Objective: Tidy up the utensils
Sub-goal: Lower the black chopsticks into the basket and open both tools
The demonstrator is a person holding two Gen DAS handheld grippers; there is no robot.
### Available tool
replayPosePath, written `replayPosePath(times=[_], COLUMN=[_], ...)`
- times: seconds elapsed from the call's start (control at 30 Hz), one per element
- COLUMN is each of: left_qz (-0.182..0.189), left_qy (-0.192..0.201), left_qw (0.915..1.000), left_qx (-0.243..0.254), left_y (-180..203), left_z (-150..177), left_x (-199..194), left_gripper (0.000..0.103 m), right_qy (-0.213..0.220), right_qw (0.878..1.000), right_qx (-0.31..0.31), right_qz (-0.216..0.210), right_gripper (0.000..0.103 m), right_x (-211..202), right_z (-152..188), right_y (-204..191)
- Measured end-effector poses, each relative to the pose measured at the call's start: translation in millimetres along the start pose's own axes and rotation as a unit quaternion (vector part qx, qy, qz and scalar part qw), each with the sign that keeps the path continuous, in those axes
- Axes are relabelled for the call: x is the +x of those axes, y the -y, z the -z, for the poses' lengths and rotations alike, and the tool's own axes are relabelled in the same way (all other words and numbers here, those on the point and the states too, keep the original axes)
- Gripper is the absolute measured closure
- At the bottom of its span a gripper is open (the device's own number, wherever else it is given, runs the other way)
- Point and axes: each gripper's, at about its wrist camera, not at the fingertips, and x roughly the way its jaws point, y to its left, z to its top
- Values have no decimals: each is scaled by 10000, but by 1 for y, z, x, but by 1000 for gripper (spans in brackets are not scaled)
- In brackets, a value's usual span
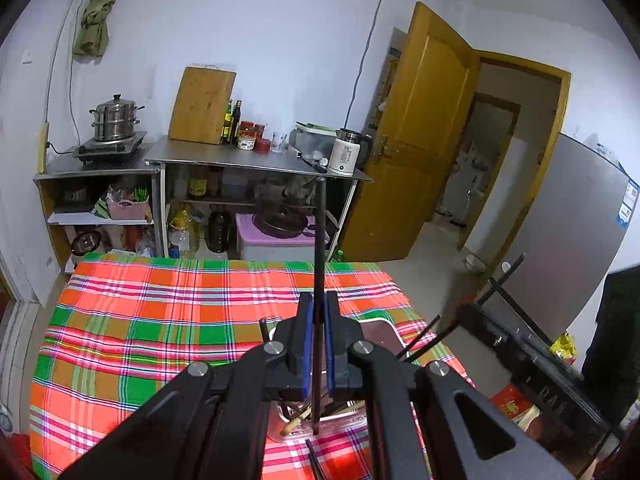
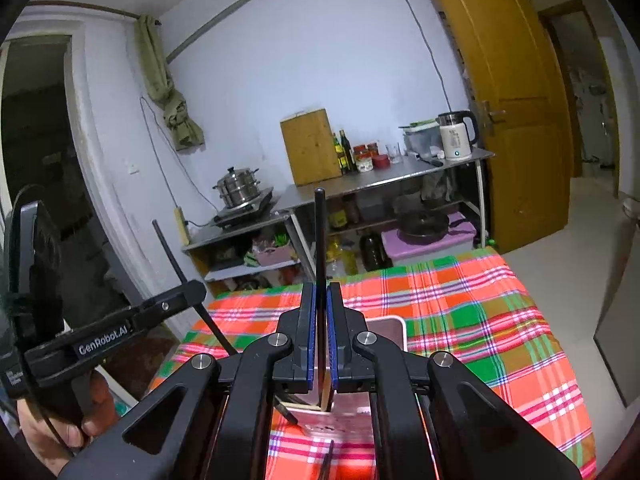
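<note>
My left gripper point(image 1: 319, 304) is clenched on a black chopstick point(image 1: 319, 232) that stands nearly upright between its blue pads. My right gripper point(image 2: 320, 296) is clamped the same way on a second black chopstick point(image 2: 319, 240). Both hang over a metal tray point(image 2: 390, 330) holding more chopsticks, which sits on a table with a red, green and orange plaid cloth point(image 1: 160, 320).
</note>
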Motion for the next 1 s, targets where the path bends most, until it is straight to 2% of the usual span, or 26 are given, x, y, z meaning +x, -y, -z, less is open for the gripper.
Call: replayPosePath(times=[0.23,0.33,0.63,0.87,1.0], left_qz=[144,91,7,-106,-134], left_qy=[246,250,-303,-796,-885], left_qw=[9996,9996,9995,9968,9960], left_qx=[-10,62,-112,14,41], left_y=[5,6,-11,-14,-15], left_z=[-22,-20,13,35,42], left_x=[-14,-10,22,37,38], left_gripper=[97,97,97,97,96], right_qy=[-40,-42,-281,-649,-807], right_qw=[10000,10000,9996,9979,9967], right_qx=[63,44,33,-3,-44], right_qz=[-23,-13,-2,48,4], right_gripper=[98,98,98,98,98], right_x=[6,8,19,36,40], right_z=[2,1,17,35,41], right_y=[4,3,4,5,5])
